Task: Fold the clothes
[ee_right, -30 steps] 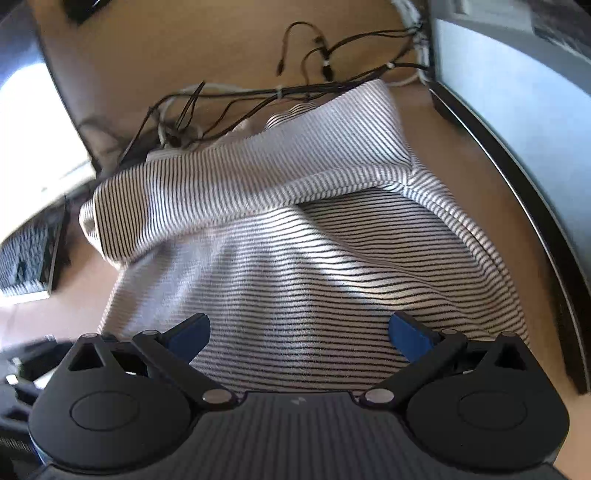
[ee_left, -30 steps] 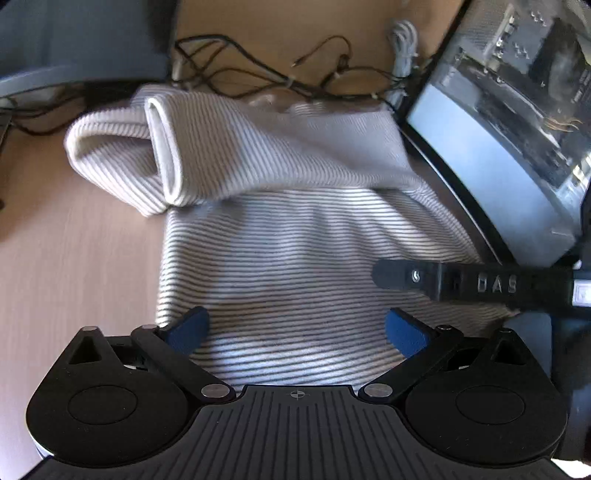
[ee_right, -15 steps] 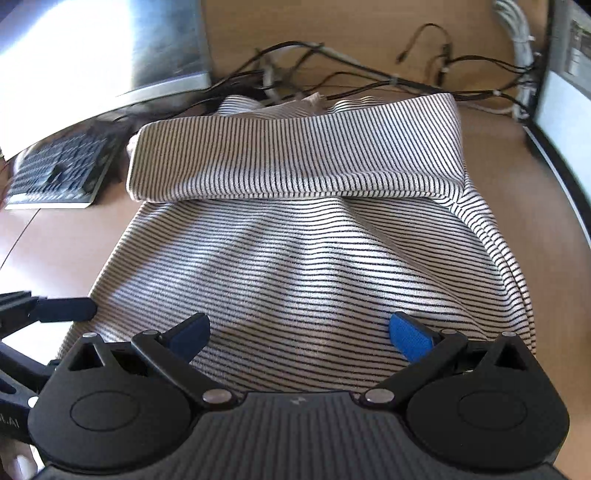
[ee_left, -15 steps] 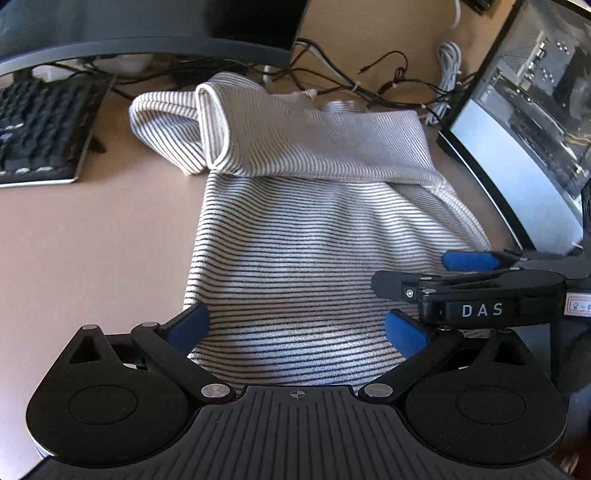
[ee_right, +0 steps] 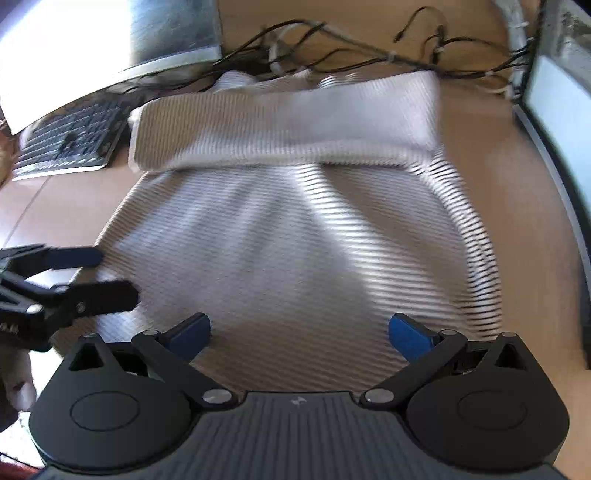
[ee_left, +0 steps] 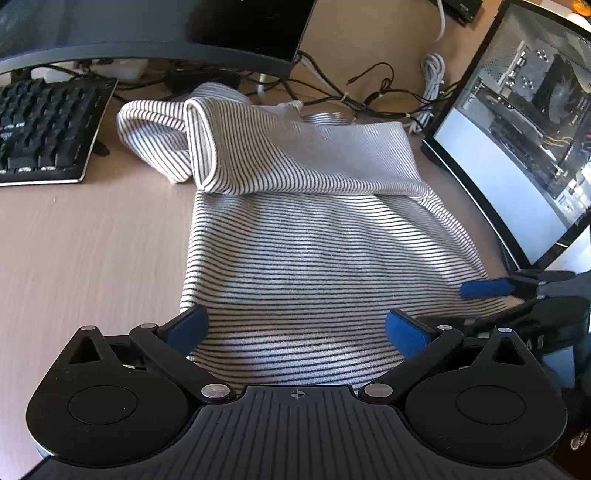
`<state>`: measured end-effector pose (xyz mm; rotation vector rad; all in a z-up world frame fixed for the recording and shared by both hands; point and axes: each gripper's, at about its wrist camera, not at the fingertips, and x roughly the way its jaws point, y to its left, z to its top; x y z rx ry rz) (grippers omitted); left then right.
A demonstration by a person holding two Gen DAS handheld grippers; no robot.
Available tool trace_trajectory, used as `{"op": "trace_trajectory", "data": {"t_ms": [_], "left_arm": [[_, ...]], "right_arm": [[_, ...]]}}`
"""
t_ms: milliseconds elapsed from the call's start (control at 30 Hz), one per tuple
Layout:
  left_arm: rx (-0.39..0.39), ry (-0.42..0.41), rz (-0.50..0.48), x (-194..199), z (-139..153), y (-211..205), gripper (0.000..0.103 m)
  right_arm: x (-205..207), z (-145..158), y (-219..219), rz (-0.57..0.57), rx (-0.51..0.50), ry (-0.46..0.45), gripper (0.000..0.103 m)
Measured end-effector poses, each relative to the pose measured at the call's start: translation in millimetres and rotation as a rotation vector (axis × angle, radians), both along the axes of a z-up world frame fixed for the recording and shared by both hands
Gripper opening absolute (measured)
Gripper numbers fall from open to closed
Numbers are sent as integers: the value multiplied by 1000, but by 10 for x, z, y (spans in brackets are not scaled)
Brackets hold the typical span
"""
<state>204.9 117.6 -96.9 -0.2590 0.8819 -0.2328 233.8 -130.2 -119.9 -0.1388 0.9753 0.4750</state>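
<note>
A white garment with thin black stripes (ee_left: 314, 236) lies flat on the wooden desk, its far part folded back toward me as a band (ee_left: 295, 158). It also fills the right wrist view (ee_right: 295, 229), blurred. My left gripper (ee_left: 295, 328) is open over the garment's near left hem, holding nothing. My right gripper (ee_right: 299, 328) is open over the near hem, empty. The right gripper shows in the left wrist view (ee_left: 517, 295) at the hem's right corner. The left gripper shows in the right wrist view (ee_right: 66, 277) at the left edge.
A black keyboard (ee_left: 44, 133) lies at the far left under a monitor (ee_left: 147, 33). A glass-sided computer case (ee_left: 524, 129) stands at the right. Tangled cables (ee_left: 354, 92) lie behind the garment. Bare desk (ee_left: 92, 258) lies left of the garment.
Both grippers have drawn back and up from the garment, so more of the desk, keyboard and monitor shows. The garment lies as before. Both stay open.
</note>
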Motion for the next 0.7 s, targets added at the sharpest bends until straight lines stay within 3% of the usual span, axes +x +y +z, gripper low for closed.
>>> {"op": "trace_trajectory", "data": {"t_ms": [133,167,200,267,300,467,700], "left_arm": [[-9,-5,-1,-5,-9,24,103],[-11,-6,0,-5,-10,27,103],[-10,-7,0,-4,-10,25,103],[-3,-8,0,1,-10,15,103],[0,-7,1,5,-9,9,103],[14,6,-1,37,-2,-9,103],[-11,29,38,31,19,32,103]], "right_arm": [[-8,206,-34,-17,6,-154,101],[-2,240,-29,-14,6,-193,90],[23,253,-19,-8,7,-216,72],[130,258,26,6,15,-224,54],[183,248,50,13,17,-225,50],[342,-54,94,30,-16,-135,50],[179,5,-117,74,-40,-106,51]]}}
